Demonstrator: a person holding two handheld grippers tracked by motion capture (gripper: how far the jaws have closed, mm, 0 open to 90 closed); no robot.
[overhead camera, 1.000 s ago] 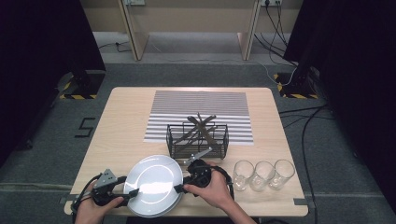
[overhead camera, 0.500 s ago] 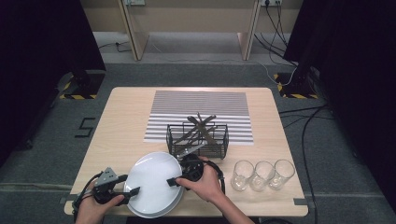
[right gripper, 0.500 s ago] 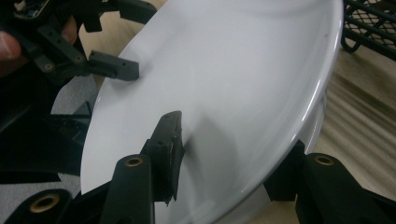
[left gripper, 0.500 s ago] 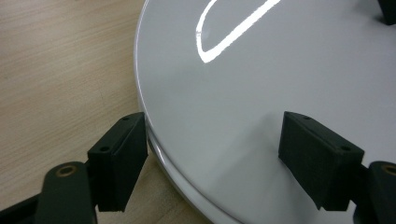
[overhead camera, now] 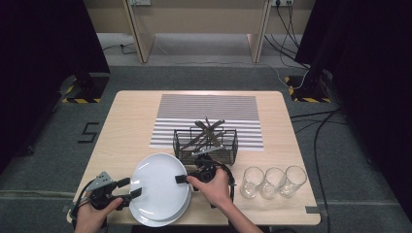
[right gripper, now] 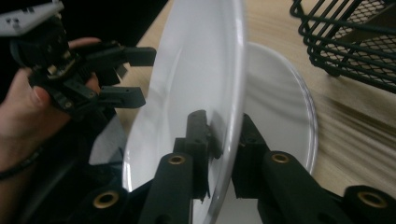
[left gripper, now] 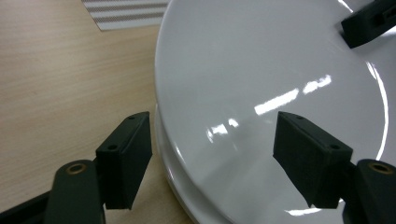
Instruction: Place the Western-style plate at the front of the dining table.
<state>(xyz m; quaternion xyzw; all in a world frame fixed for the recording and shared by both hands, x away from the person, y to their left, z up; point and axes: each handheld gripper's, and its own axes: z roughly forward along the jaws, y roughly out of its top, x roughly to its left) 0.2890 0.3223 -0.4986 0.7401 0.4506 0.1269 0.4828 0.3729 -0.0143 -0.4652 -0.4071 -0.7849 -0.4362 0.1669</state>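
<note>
Right tool is clamped on the rim of the top plate, one jaw each side of the edge; right gripper view shows this plate tilted up off the lower plate under it. Right hand grips the tool from the plate's right side. Left tool sits at the plate's left edge with jaws apart, holding nothing; in left gripper view its jaws straddle the plate's rim, one over bare table, one over the plate, neither touching. Left hand is at the table's near left corner. Both plates lie at the near edge of the table, left of centre. Wire basket with cutlery stands just behind the plates, partly on the striped mat. Three glasses stand in a row near the right front, touching or nearly so. Right tool's far jaw shows at top right of left gripper view.
</note>
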